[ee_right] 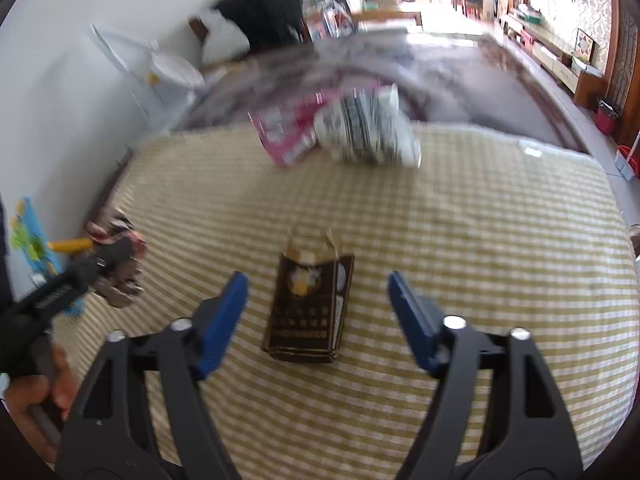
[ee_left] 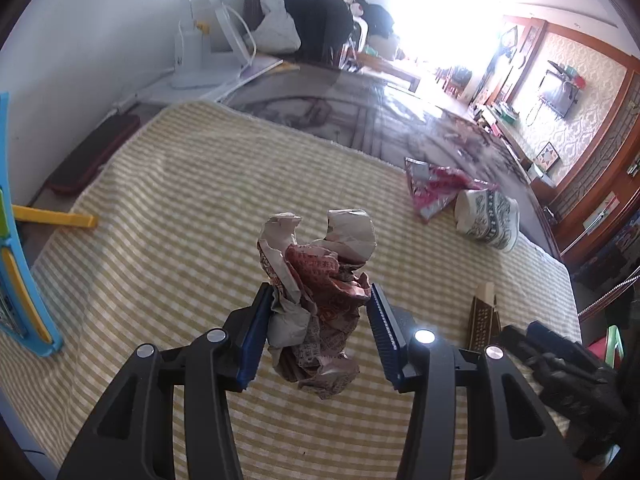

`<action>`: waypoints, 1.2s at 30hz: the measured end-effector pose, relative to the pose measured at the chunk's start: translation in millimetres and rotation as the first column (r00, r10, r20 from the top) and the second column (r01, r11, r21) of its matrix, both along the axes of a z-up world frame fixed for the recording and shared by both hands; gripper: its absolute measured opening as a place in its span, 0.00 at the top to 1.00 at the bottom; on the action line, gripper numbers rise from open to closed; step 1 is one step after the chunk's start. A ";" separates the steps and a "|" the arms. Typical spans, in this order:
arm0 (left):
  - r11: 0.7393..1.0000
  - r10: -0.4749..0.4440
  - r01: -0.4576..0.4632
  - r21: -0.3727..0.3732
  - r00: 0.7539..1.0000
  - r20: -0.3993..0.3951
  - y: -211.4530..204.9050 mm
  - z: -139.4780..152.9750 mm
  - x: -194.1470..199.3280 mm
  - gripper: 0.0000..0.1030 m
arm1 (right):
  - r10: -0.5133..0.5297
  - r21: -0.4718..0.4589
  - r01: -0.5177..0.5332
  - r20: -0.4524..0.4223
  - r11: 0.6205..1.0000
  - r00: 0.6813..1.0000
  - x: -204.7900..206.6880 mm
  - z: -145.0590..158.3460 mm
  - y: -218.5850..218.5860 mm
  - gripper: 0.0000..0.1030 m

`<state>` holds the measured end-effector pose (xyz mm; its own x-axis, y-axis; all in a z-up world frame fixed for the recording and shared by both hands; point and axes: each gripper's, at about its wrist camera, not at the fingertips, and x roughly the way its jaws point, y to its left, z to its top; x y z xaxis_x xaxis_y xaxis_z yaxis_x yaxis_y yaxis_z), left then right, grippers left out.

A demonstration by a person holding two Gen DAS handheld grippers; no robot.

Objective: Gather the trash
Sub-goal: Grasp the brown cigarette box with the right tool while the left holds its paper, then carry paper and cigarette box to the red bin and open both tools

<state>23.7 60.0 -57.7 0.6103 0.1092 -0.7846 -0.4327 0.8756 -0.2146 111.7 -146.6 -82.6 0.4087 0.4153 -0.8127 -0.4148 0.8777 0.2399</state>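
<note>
A crumpled red-and-white paper wrapper (ee_left: 316, 280) hangs above the yellow-checked cloth (ee_left: 180, 200), and my left gripper (ee_left: 320, 296) is shut on it with both blue pads pressing its sides. The right wrist view shows this same gripper (ee_right: 100, 260) with the wrapper (ee_right: 120, 280) at the left. My right gripper (ee_right: 317, 280) stands open over a brown and gold cigarette box (ee_right: 308, 308) lying flat on the cloth; the pads are well clear of it. A pink-red foil wrapper (ee_right: 288, 136) and a crushed patterned paper cup (ee_right: 368, 132) lie together at the cloth's far side.
A blue and yellow plastic toy (ee_left: 24, 280) stands at the left edge beside the wall. A dark flat case (ee_left: 92, 152) lies beyond it. A white desk lamp (ee_left: 192, 52) stands at the back. Bare glossy tabletop (ee_left: 360, 112) extends past the cloth.
</note>
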 end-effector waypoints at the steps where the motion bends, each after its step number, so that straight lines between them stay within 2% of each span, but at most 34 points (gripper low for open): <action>1: 1.000 0.002 -0.002 -0.007 1.000 0.002 1.4 -0.6 -0.2 0.56 | 0.004 -0.015 -0.005 -0.019 1.000 1.000 1.2 -7.2 4.2 0.25; 4: 1.000 0.002 -0.002 -0.006 1.000 0.008 2.4 -0.1 -0.7 0.55 | 0.011 -0.025 -0.012 -0.043 1.000 0.999 1.3 -16.2 11.5 0.25; 9: 1.000 -0.007 0.007 -0.015 1.000 0.014 -0.5 0.3 0.7 0.55 | 0.024 -0.076 -0.025 -0.012 0.997 1.000 -1.4 -19.5 19.6 0.25; 22: 0.999 -0.016 0.016 -0.034 1.000 0.017 0.2 1.3 1.8 0.54 | 0.054 -0.135 -0.051 0.020 0.990 0.998 -6.6 -23.9 26.6 0.22; 23: 0.999 -0.016 0.016 -0.035 1.000 0.017 0.4 1.2 1.9 0.54 | 0.061 -0.151 -0.056 0.030 0.987 0.998 -7.7 -23.9 28.5 0.24; 25: 0.999 -0.015 0.015 -0.038 1.000 0.018 0.5 1.1 2.2 0.54 | 0.081 -0.196 -0.067 0.064 0.978 0.995 -11.1 -22.1 33.5 0.50; 26: 0.999 -0.014 0.014 -0.039 1.000 0.018 0.8 0.9 2.2 0.54 | 0.090 -0.206 -0.073 0.071 0.976 0.993 -12.1 -21.1 34.8 0.52; 30: 0.999 -0.015 0.016 -0.037 1.000 0.019 0.1 0.9 2.4 0.54 | 0.105 -0.180 -0.091 0.069 0.979 0.992 -14.3 -15.7 33.6 0.52; 36: 1.000 -0.011 0.012 -0.018 1.000 0.013 -0.5 1.3 2.2 0.54 | 0.073 -0.084 -0.063 0.128 0.995 0.989 -16.6 22.7 9.4 0.52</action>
